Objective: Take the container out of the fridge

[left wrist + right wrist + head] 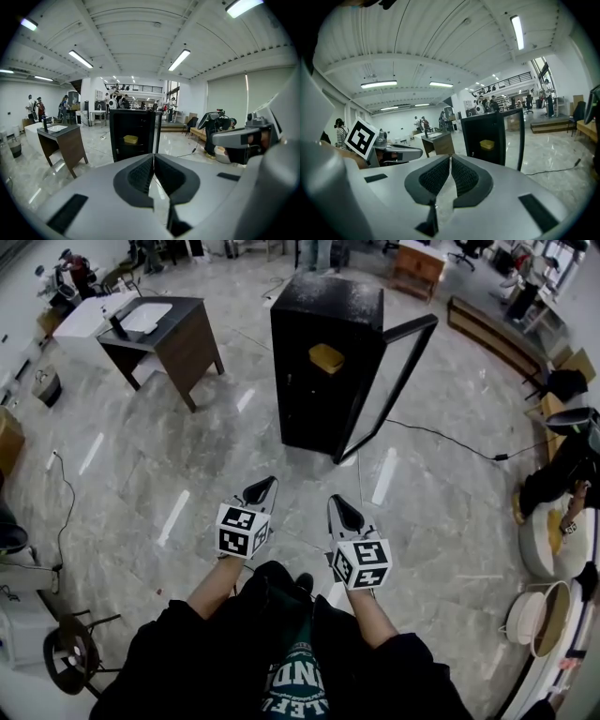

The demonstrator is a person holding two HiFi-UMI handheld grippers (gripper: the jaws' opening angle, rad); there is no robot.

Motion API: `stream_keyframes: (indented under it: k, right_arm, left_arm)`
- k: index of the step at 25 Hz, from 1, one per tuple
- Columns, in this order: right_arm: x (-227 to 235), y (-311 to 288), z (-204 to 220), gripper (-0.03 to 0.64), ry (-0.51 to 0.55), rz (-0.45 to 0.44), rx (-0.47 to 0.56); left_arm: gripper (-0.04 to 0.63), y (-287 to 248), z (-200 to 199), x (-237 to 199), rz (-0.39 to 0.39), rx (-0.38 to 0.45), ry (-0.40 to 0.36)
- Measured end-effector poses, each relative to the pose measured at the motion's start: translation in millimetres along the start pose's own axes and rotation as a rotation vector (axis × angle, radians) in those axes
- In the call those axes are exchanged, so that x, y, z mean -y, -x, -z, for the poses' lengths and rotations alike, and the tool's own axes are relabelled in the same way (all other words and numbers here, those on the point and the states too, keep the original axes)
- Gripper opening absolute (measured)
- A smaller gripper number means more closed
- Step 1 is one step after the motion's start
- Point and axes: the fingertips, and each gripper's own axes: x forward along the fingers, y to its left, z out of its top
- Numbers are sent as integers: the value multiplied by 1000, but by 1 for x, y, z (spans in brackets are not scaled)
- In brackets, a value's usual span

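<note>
Floor (141, 484) below; left gripper (262, 488), right gripper (343, 510) forward, shut.

fridge (328, 301) int. dark, container (326, 358) too small for detail

Dark wooden table (190, 345), upper left, bearing a white basin (147, 317); black cable (450, 440) lying on grey marble floor (141, 474); low wooden bench (492, 338), upper right.
</note>
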Motion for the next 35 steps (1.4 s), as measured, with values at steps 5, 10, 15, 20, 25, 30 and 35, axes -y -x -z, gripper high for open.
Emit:
stream_keyframes:
  k: [5, 10, 15, 20, 25, 30, 35]
  right_arm:
    - [15, -3, -2, 37, -8, 9, 1]
    - [36, -17, -1, 37, -12, 29, -9]
    - [61, -44, -12, 35, -12, 43, -12]
    - [89, -83, -22, 37, -13, 55, -22]
    - [111, -132, -37, 37, -21, 63, -34]
    - [129, -175, -53, 37, -27, 74, -49]
    - [146, -210, -63, 37, -25, 94, -65]
  left_arm:
    - [15, -22, -7, 4, 13, -1, -4]
    - [15, -53, -18, 0, 29, 4, -2]
    - [15, -91, -30, -11, 39, 6, 7]
    - [16, -136, -43, -31, 45, -2, 15]
    - [17, -182, -54, -60, 49, -27, 30]
    - [17, -225, -65, -86, 59, -53, 40]
    - [17, -261, -74, -107, 75, -65, 50]
